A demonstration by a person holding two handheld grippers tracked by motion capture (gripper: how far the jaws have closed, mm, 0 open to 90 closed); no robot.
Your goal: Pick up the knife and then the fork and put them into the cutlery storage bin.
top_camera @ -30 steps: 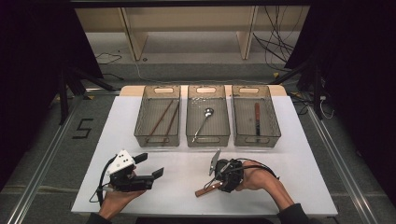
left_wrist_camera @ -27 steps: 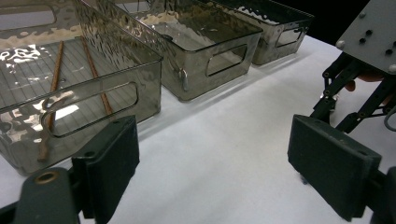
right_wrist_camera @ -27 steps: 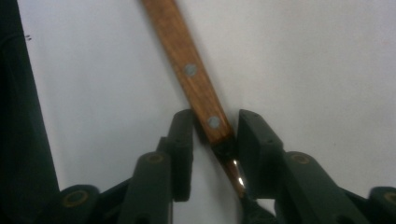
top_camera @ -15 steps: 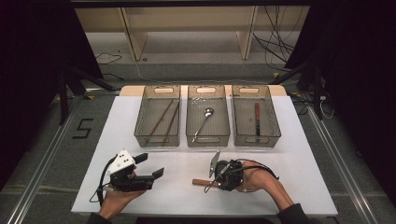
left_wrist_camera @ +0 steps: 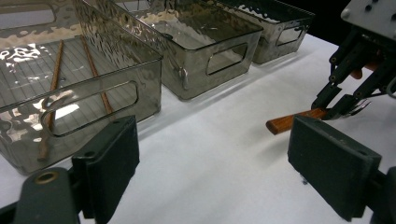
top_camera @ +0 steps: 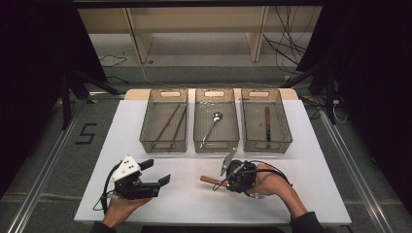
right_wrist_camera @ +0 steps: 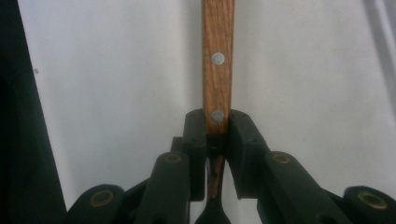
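We see our right claw [top_camera: 224,182] clamped on a wooden-handled utensil [top_camera: 210,180] low on the white worktop [top_camera: 301,160], near its front edge. Its jaws have just been closing, and in the right gripper view the two black pads press on either side of the riveted wooden handle [right_wrist_camera: 217,70], which runs straight away from the claw over the white surface. In the high view the handle points left from the claw, lying close to level with the worktop; whether it touches the surface we cannot tell. The utensil's working end is hidden inside the claw.

Our left claw [top_camera: 158,174] sits well apart to the left, its jaws standing wide with nothing between them. In the left gripper view its pads [left_wrist_camera: 109,154] frame bare worktop, and the brown handle tip shows farther off at the right.

Beyond both claws, three smoky clear bins stand side by side across the worktop. The left bin [top_camera: 145,133] holds a pair of brown chopsticks [top_camera: 171,121] lying lengthwise. The middle bin [top_camera: 200,136] holds a metal spoon [top_camera: 212,125]. The right bin [top_camera: 284,126] holds a dark, brown-handled utensil [top_camera: 267,121].
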